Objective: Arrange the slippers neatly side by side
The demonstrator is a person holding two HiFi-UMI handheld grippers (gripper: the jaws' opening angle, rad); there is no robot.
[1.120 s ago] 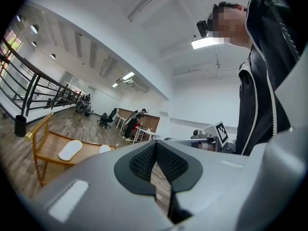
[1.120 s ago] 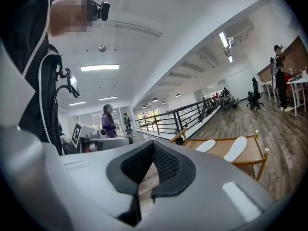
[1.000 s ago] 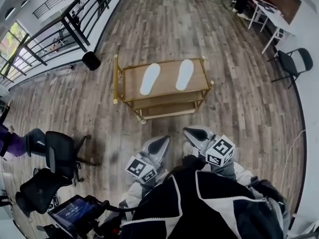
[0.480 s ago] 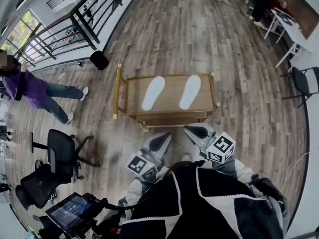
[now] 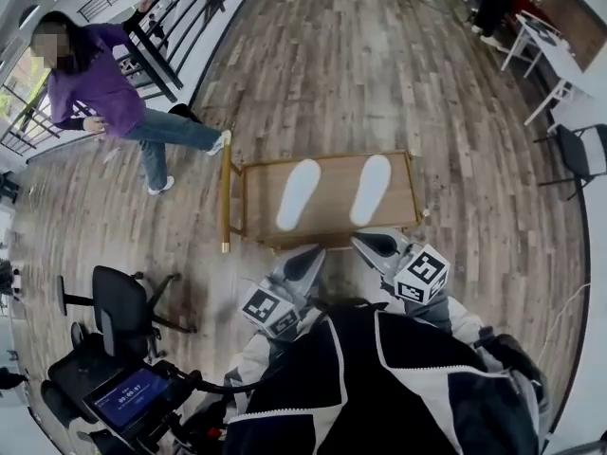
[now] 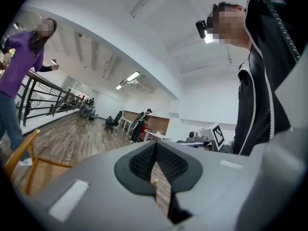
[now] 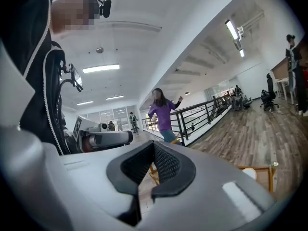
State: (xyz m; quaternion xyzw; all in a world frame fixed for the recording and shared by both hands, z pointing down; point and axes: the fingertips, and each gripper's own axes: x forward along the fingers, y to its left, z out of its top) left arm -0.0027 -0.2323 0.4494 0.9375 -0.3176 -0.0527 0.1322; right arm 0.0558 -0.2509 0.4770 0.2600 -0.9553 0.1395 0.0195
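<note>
Near the cart's point(image 5: 334, 173) front edge, the empty, closed left gripper point(image 5: 308, 258) and right gripper point(image 5: 371, 245) needed opening before squaring seemingly splayed slippers point(image 5: 298, 193).

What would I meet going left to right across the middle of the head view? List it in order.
person in purple → cart's gold handle → left white slipper → right white slipper → black chair
</note>
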